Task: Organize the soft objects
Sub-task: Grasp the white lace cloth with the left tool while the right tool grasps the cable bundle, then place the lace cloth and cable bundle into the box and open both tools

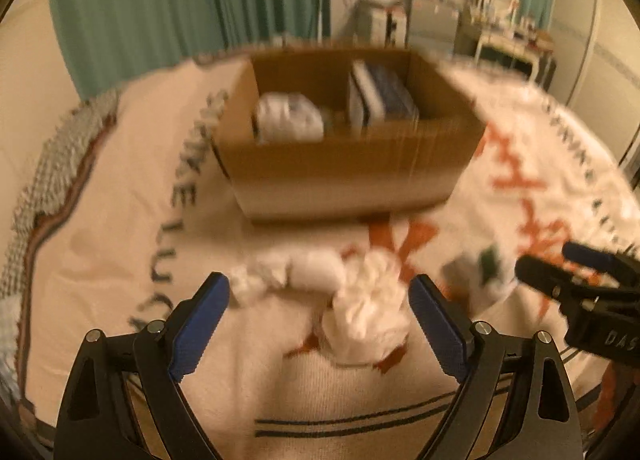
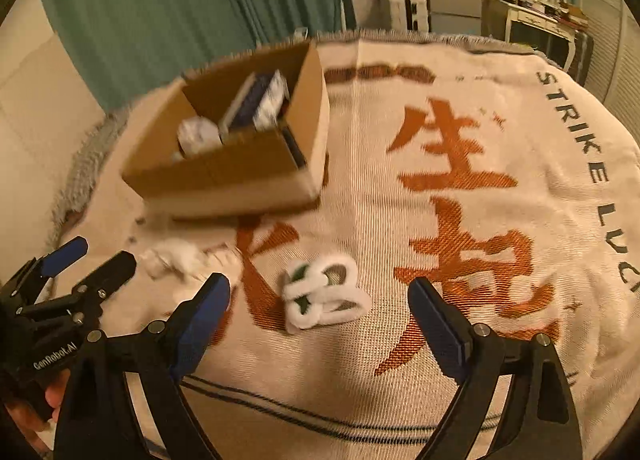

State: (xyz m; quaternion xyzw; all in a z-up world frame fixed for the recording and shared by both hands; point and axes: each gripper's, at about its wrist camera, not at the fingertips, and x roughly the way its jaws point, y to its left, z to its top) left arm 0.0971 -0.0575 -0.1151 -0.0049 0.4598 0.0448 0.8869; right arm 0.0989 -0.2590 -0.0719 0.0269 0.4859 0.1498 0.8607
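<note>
A crumpled white soft item (image 1: 366,316) lies on the blanket between the fingers of my left gripper (image 1: 320,300), which is open and empty above it. More white soft pieces (image 1: 280,276) stretch to its left; they also show in the right wrist view (image 2: 176,260). A white and green sock bundle (image 2: 324,296) lies on the blanket in front of my right gripper (image 2: 320,300), which is open and empty. The cardboard box (image 1: 344,168) stands behind, holding a white bundle (image 1: 288,118) and dark blue items (image 1: 384,98). The box also shows in the right wrist view (image 2: 224,176).
A cream blanket (image 2: 400,220) with orange characters and dark lettering covers the bed. Green curtains (image 1: 180,0) hang behind. A dresser with a mirror (image 2: 532,0) and storage furniture (image 2: 432,0) stand at the back right. The left gripper shows at the left of the right wrist view (image 2: 80,264).
</note>
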